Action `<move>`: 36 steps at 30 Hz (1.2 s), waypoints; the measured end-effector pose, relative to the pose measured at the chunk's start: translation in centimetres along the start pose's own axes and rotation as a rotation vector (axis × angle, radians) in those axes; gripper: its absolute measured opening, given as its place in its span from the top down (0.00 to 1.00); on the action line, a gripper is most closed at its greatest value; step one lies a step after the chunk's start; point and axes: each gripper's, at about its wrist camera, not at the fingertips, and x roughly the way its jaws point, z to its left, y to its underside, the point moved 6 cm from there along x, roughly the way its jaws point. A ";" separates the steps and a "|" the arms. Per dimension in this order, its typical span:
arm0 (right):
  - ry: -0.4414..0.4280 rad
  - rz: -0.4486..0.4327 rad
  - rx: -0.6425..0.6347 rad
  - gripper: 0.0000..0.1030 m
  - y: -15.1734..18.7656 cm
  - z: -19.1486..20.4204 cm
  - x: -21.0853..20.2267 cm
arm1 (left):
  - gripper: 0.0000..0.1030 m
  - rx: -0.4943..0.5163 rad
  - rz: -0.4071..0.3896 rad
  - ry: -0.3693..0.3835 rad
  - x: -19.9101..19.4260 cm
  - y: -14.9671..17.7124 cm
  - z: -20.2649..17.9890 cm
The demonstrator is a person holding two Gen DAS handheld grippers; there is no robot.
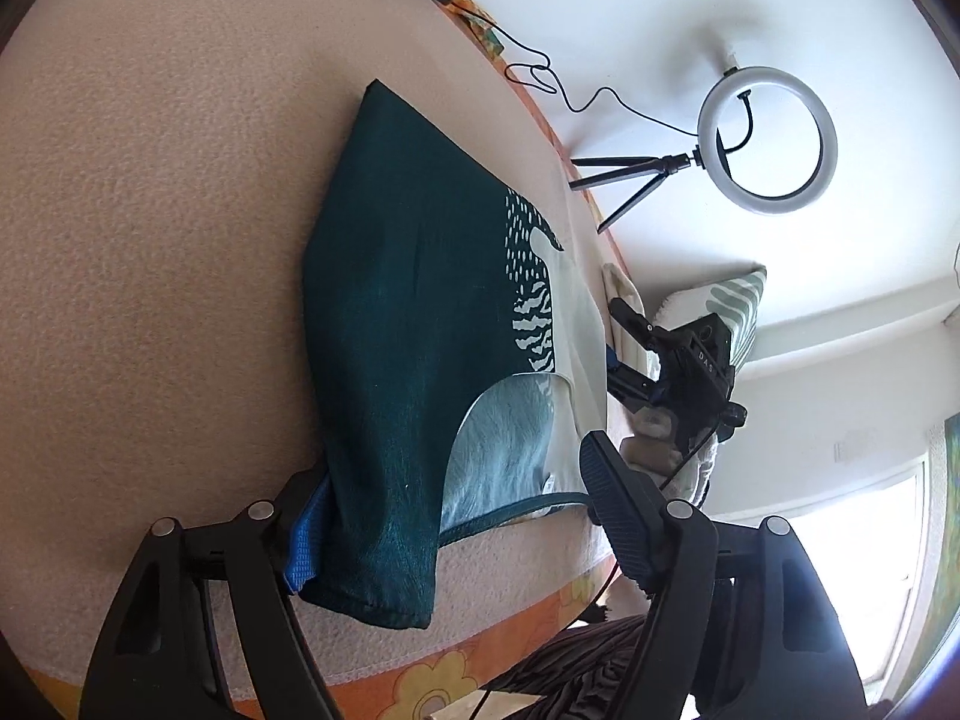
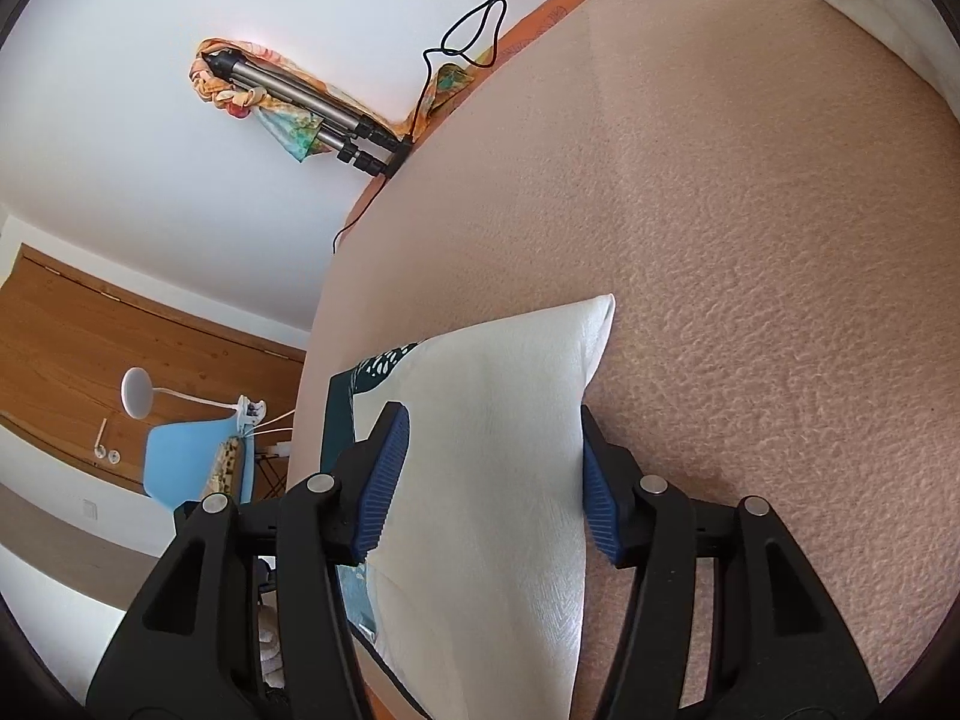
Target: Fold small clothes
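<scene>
I have the left gripper (image 1: pixel 456 516) and right gripper (image 2: pixel 493 480) both angled downward, jaws spread apart

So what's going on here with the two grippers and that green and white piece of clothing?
A person is folding a small garment on a beige blanket with a handheld gripper in each hand. The left gripper straddles the dark green end, and the right gripper straddles the white end. Both have their jaws apart, not pinching the cloth. The garment lies flat, seemingly already folded over. A ring light stands behind.
</scene>
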 end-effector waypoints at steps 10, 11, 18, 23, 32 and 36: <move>0.013 0.030 -0.086 0.48 0.2 2.5 2.9 | 0.90 -0.003 0.082 -0.014 3.2 0.4 0.1; 0.020 0.034 -0.082 0.56 0.2 2.5 3.1 | 0.90 -0.006 0.081 -0.012 3.3 0.4 0.1; 0.116 0.027 -0.086 0.92 0.2 2.4 3.4 | 0.93 0.108 0.028 -0.060 2.1 0.5 -1.9; 0.134 -0.023 -0.139 0.94 -0.3 4.6 2.1 | 0.94 0.144 -0.013 -0.058 0.5 0.5 -2.6; 0.114 -0.081 -0.229 0.95 -0.6 9.0 -0.6 | 0.94 0.205 -0.062 -0.044 -1.4 0.4 -3.9; 0.109 -0.107 -0.248 0.95 -0.7 10.0 -2.1 | 0.94 0.230 -0.072 -0.035 -1.5 0.3 -4.5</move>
